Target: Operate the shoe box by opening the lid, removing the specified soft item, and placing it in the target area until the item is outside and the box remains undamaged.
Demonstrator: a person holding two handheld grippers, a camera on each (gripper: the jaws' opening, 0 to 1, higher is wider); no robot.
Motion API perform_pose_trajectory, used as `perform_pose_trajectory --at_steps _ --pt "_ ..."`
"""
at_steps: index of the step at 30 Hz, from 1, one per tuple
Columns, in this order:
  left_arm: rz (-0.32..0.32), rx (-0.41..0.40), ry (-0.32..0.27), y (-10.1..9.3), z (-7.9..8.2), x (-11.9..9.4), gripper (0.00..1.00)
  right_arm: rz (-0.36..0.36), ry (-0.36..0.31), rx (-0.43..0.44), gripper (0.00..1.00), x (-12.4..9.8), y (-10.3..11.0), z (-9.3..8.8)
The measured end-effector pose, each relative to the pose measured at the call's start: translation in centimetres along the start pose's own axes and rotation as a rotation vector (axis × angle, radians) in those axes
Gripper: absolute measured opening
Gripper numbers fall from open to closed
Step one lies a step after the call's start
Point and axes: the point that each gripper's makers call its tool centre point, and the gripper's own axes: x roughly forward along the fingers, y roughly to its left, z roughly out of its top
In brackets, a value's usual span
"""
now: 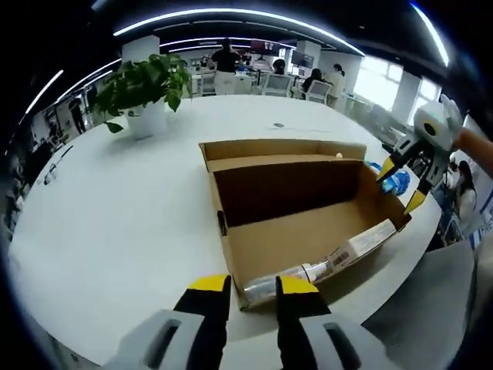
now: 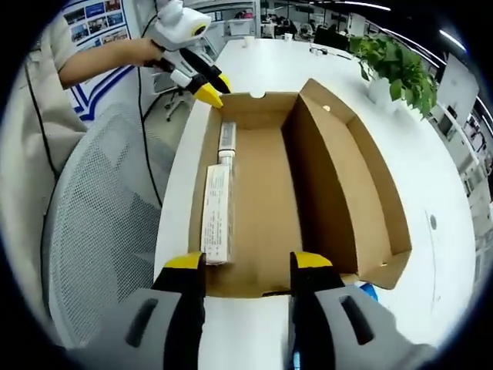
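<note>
Left claw (image 1: 253,289), jaws apart, stands at one short end of the open shoe box (image 1: 308,235); nothing lies between its yellow tips, which frame the near end wall. Right claw (image 2: 248,266), jaws likewise apart and holding nothing, stands at the opposite short end, its tips flanking that end wall; in the left gripper view it appears at the far right corner of the box (image 1: 402,183), and in the right gripper view the left claw appears at the far end (image 2: 206,89), held by a person's hand.

Box: brown cardboard, resting on the white tabletop (image 1: 115,216) close to its edge. The lid (image 2: 350,177) is already raised and stands along one long side, so the opening step reads as done. The cardboard shows no tear or crush that can be made out.

Contents: a long pale item in clear wrapping with a printed label (image 2: 217,202) lies along the floor of the box against the long wall opposite the lid. Whether this is the specified soft item cannot be told. It is entirely inside the box and untouched by either claw.

Remaining, as judged: grasping the item, lifting it clear, and setting it in the target area, which is not identifiable. A blue object (image 1: 395,179) lies on the tabletop just outside the right-hand end of the box. A potted plant (image 1: 144,91) stands well apart, and a mesh chair (image 2: 100,231) is beside the tabletop.
</note>
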Motion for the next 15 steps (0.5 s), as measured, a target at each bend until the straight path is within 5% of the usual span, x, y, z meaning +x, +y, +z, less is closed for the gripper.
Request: perform_pose_trajectory --at_steps 15 --pt "0.020 -0.172 -0.036 1.5 -0.4 0.7 0.08 0.133 0.078 -0.024 0.38 3.1 1.2 -1.0"
